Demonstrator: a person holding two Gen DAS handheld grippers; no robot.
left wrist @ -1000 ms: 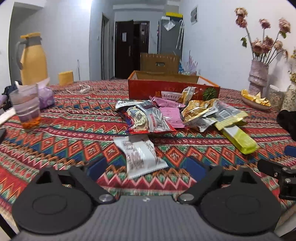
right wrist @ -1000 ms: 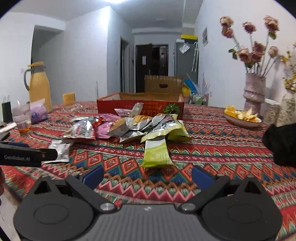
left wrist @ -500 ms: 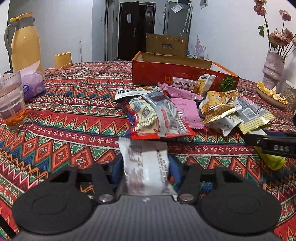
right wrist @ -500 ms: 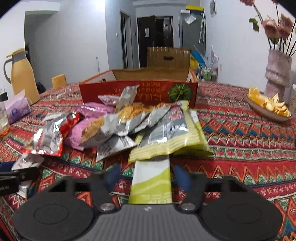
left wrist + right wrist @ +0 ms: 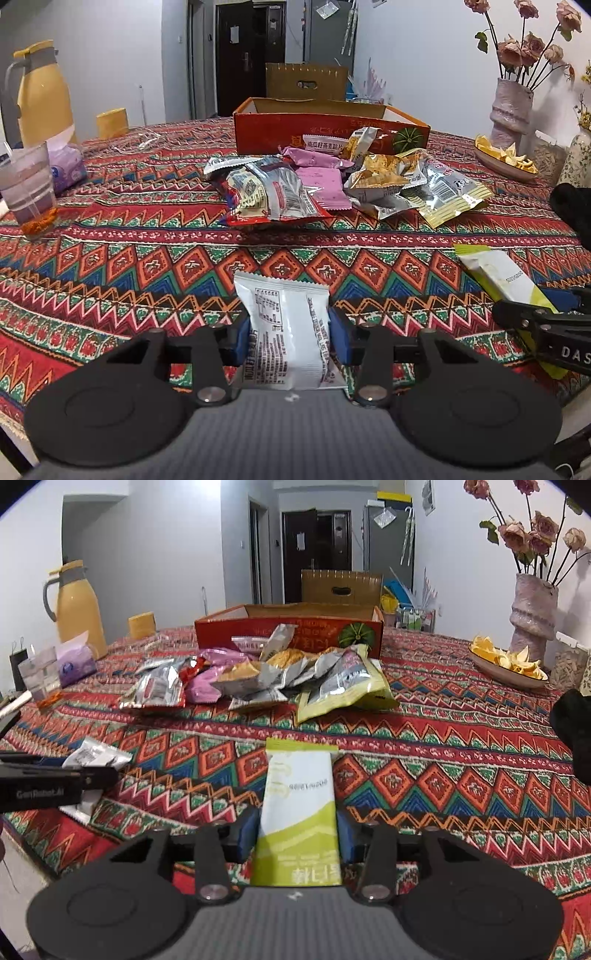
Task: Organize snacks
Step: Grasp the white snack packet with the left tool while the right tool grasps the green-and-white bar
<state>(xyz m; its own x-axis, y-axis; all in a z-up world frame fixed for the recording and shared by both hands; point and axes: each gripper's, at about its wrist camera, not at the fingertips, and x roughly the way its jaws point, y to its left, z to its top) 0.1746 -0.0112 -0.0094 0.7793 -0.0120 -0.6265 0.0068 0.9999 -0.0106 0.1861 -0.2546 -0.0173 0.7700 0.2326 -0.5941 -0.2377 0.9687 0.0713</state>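
Note:
My left gripper (image 5: 290, 336) holds a white snack packet (image 5: 284, 325) by its sides, the blue pads pressing on it as the jaws close. My right gripper (image 5: 298, 830) has a green and white snack packet (image 5: 301, 786) between its pads, which touch both sides while the jaws ease open slightly. Both packets lie flat on the patterned cloth, near the table's front. Beyond them sits a pile of snack packets (image 5: 295, 184) in front of an open red cardboard box (image 5: 325, 125). The green packet (image 5: 498, 273) also shows at the right of the left wrist view.
A yellow jug (image 5: 40, 99), a glass cup (image 5: 27, 188) and a purple tissue pack (image 5: 64, 166) stand at the left. At the right are a vase of flowers (image 5: 511, 110), a plate of chips (image 5: 506, 158) and a black object (image 5: 572, 210).
Both grippers went from wide open to closed around their packets. Each then drew back from the pile with its packet, leaving a strip of bare cloth between.

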